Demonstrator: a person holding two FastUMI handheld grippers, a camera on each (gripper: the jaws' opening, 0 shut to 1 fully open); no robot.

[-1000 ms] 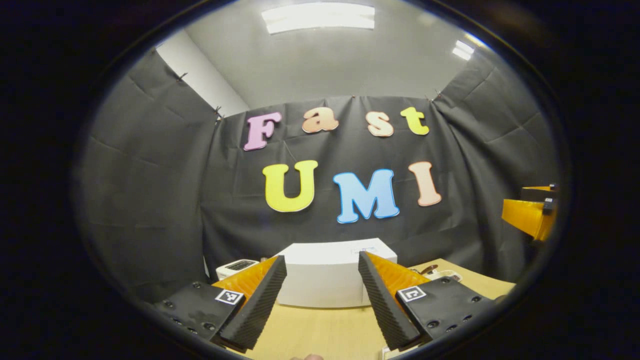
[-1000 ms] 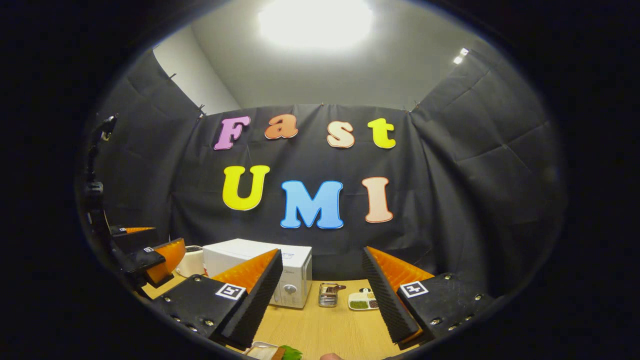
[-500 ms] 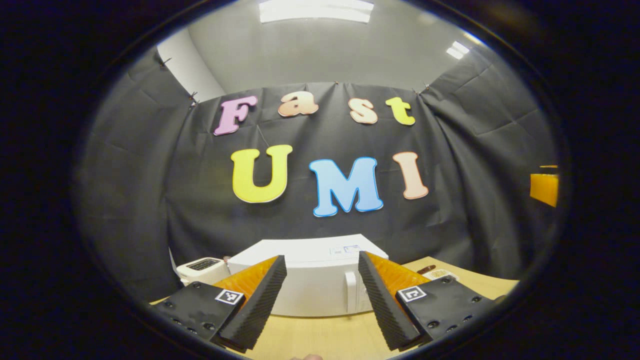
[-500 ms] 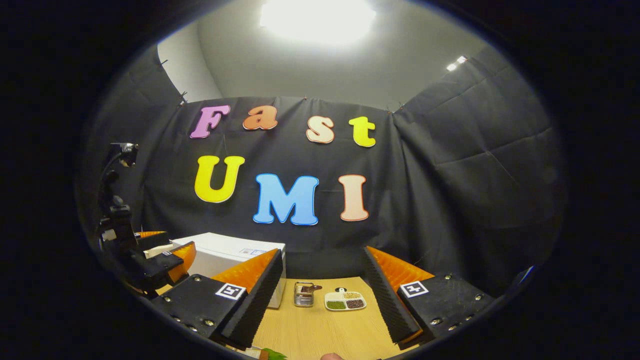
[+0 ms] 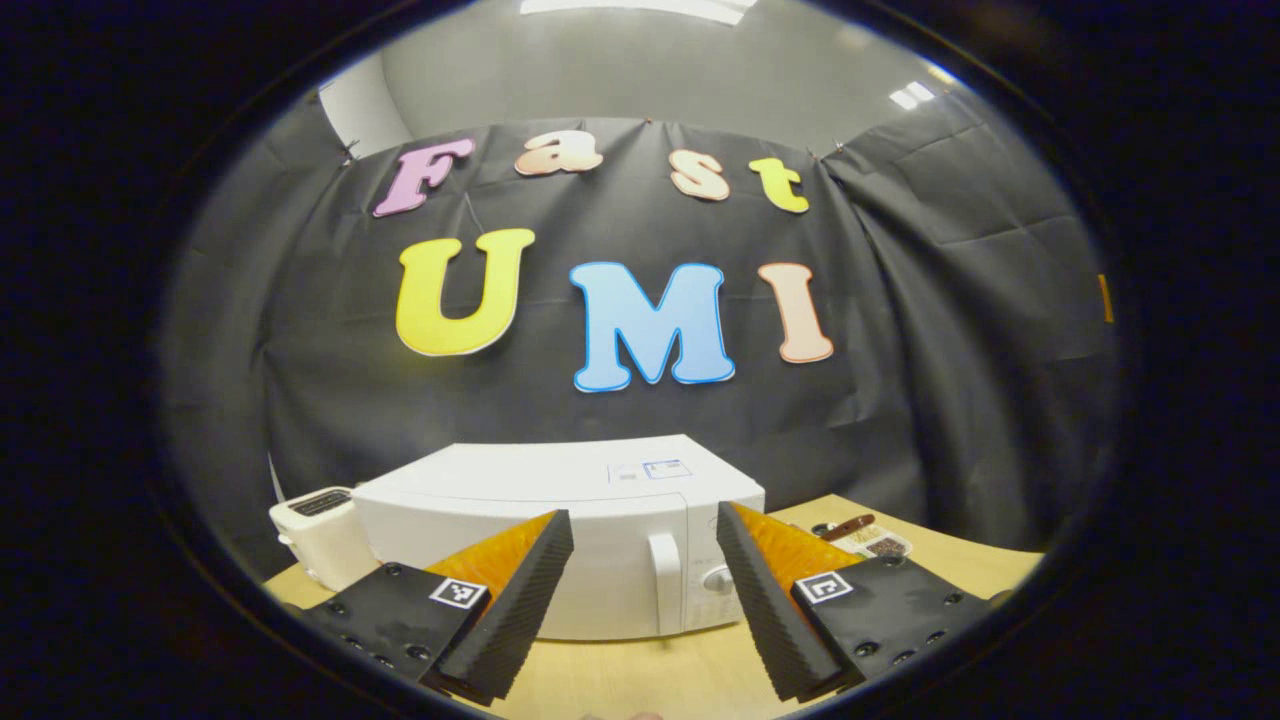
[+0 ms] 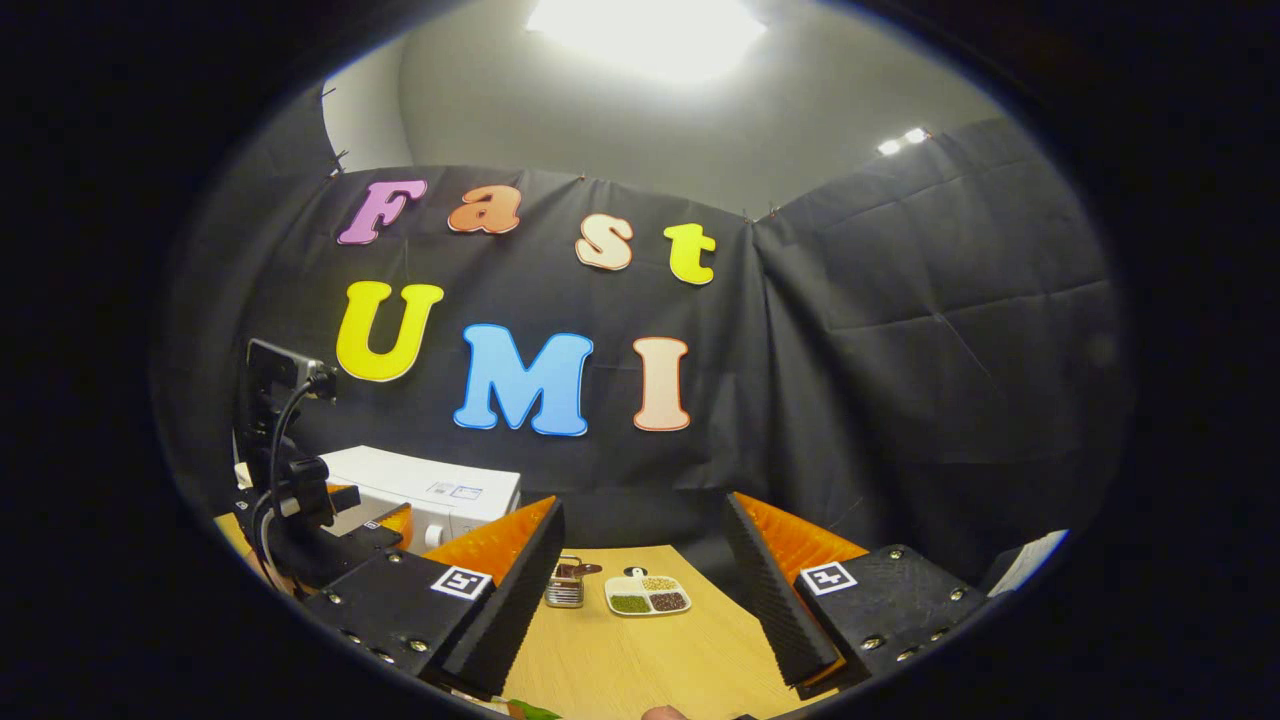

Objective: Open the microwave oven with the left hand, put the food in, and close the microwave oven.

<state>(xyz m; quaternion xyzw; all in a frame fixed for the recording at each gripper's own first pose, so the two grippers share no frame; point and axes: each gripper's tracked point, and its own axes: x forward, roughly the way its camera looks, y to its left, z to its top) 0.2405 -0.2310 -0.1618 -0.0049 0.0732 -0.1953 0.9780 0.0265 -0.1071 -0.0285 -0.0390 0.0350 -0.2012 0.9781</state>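
Left tool point(image 5: 640, 600) spread wide, empty, before the shut microwave oven point(image 5: 560, 530); right tool point(image 6: 645, 590) likewise spread, empty

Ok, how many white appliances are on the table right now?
2: the microwave oven, door shut, dead ahead between the left gripper fingers, and a toaster just to its left. Others may be hidden.

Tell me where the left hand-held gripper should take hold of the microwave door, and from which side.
Grip the upright white handle near the right edge of the microwave oven door, beside the control knob. Come straight in from the front: the open left hand-held gripper already frames it, so its fingers would probably close on the bar's two sides.
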